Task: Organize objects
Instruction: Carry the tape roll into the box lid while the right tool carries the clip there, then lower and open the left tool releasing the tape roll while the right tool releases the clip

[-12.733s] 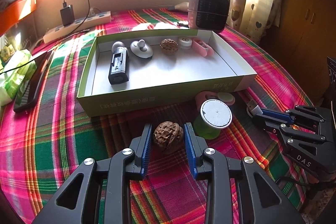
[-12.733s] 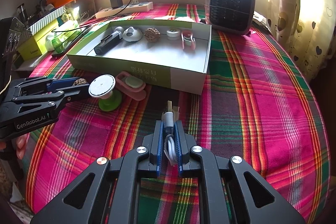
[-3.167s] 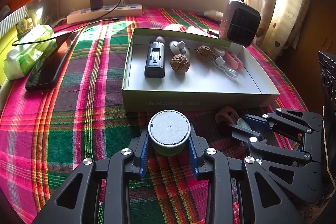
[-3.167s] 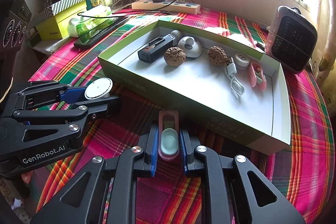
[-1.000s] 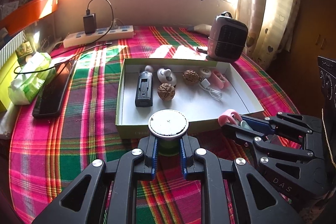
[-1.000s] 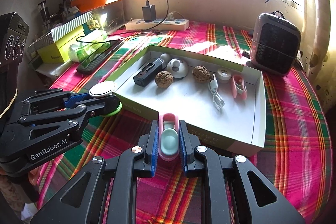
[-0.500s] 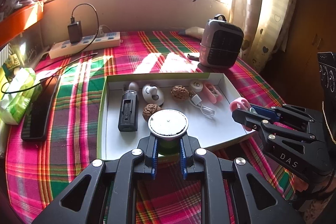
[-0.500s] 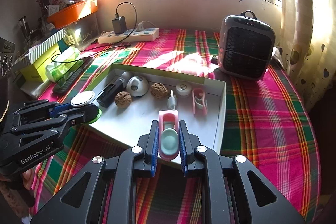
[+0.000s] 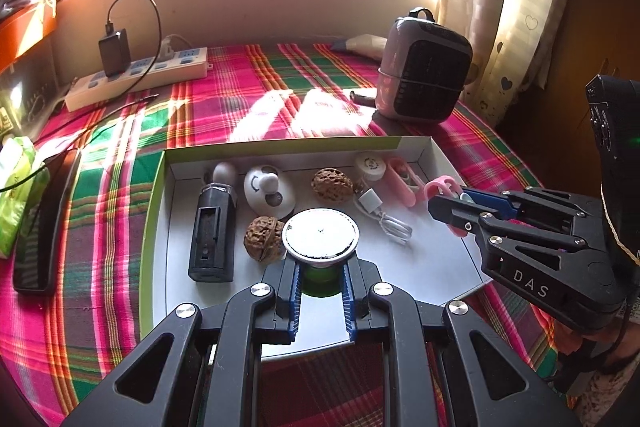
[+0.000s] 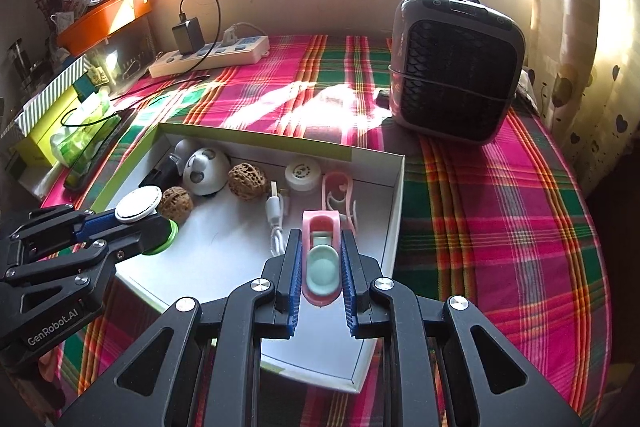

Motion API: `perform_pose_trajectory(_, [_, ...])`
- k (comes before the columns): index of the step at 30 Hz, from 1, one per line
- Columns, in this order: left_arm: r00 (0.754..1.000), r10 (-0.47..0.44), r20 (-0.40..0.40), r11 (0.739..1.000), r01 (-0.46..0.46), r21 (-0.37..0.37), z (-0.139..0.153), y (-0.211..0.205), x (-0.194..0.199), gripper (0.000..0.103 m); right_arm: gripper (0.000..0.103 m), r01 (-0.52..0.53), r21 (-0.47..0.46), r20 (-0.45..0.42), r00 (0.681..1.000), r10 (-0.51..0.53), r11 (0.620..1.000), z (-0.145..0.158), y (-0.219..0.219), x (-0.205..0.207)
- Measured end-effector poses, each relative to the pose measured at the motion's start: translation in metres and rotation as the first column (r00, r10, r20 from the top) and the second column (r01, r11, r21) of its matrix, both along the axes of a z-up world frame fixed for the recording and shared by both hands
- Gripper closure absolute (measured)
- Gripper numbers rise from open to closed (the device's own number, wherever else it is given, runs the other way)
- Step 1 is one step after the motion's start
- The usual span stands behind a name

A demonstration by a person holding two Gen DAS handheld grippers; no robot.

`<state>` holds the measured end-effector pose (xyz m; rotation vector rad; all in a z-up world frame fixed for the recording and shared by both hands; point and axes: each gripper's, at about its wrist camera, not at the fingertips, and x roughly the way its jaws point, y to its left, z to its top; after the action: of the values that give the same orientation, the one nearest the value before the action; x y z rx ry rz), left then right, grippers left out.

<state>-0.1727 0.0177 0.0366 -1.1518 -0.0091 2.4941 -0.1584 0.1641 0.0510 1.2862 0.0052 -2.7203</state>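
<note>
My left gripper is shut on a green spool with a white round top and holds it over the white box, beside a walnut. My right gripper is shut on a pink clip with a pale green pad and holds it over the box's right part, near another pink clip. The box also holds a black device, a white round toy, a second walnut, a white cable and a small white disc.
A small heater stands behind the box on the plaid cloth. A power strip with a charger lies at the back left. A phone and a green packet lie left of the box.
Both grippers have moved forward and lower over the box with their objects still held. The spool now hangs beside the near walnut and the pink clip near the box's right wall.
</note>
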Motion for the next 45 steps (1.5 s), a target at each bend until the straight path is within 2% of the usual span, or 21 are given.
perform_pose_trajectory(14, [0.999, 0.003, 0.036, 1.0, -0.002, -0.008, -0.011, 0.011, -0.021, 0.088, 0.084, -0.037, -0.02, 0.048, 0.998, 0.038, 0.999, -0.013, -0.002, -0.02])
perform_pose_trajectory(27, [0.999, 0.006, 0.054, 0.999, -0.004, -0.036, -0.022, 0.018, -0.029, 0.088, 0.084, -0.048, -0.029, 0.047, 0.998, 0.049, 0.998, -0.016, -0.003, -0.022])
perform_pose_trajectory(45, [0.998, 0.011, 0.056, 0.999, -0.009, -0.038, -0.022, 0.019, -0.031, 0.086, 0.084, -0.048, -0.052, 0.061, 0.997, 0.051, 0.997, -0.02, -0.003, -0.023])
